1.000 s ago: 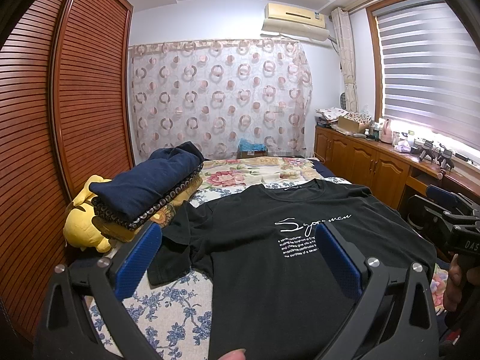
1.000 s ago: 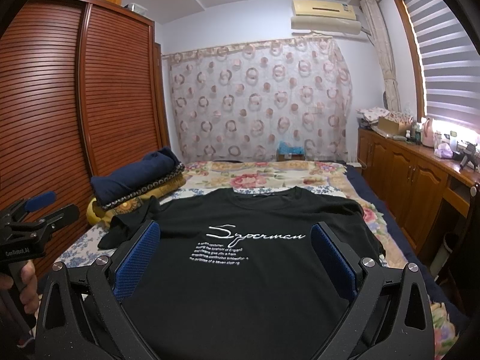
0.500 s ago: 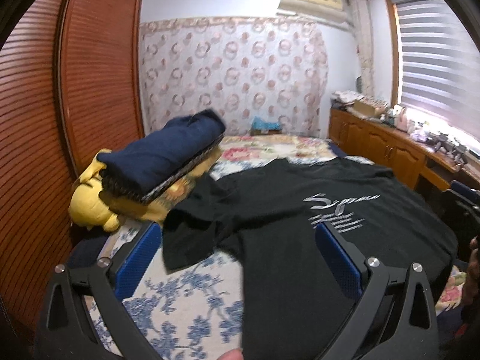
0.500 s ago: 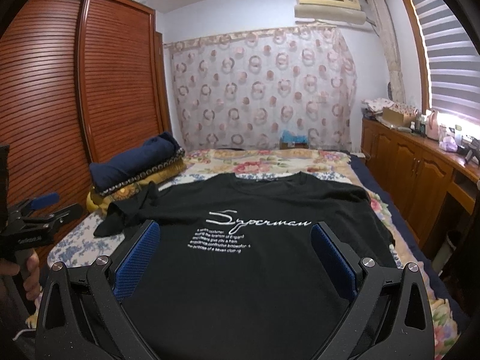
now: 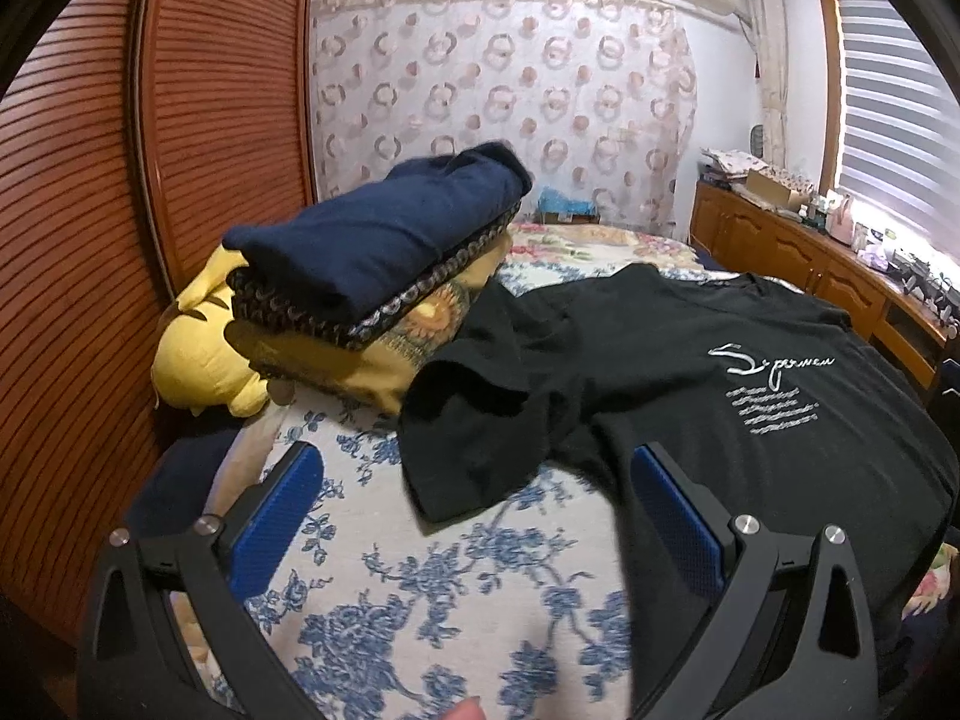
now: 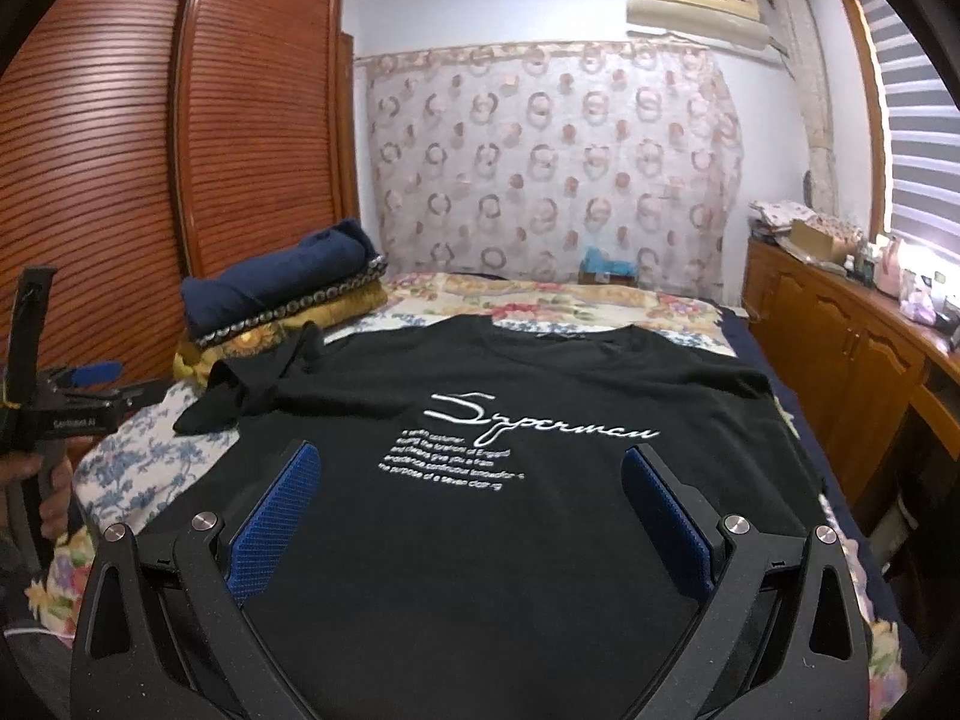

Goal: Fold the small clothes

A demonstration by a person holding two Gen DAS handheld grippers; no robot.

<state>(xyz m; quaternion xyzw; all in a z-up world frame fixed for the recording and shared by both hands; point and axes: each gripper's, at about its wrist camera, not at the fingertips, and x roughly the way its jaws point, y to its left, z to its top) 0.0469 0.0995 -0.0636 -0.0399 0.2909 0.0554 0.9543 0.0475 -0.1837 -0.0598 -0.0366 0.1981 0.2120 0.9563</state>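
On the floral bedspread (image 5: pixel 420 588) our black T-shirt (image 6: pixel 480 540) lies spread flat, print up. Both our left gripper (image 5: pixel 474 516) and right gripper (image 6: pixel 468 504) stand wide, holding nothing. We should pinch the rumpled left sleeve (image 5: pixel 474 438) at its hem first, keeping clear of the bedspread.

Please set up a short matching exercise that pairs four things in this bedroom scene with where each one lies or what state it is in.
Things:
1. black printed T-shirt
2. folded navy garment
3. yellow plush toy
4. left gripper

Places or states:
A. on top of the folded pile
B. open, over the blue floral sheet near the sleeve
C. spread flat on the bed, print up
D. wedged beside the pile, next to the wooden louvred wardrobe

Pairs: 1-C, 2-A, 3-D, 4-B
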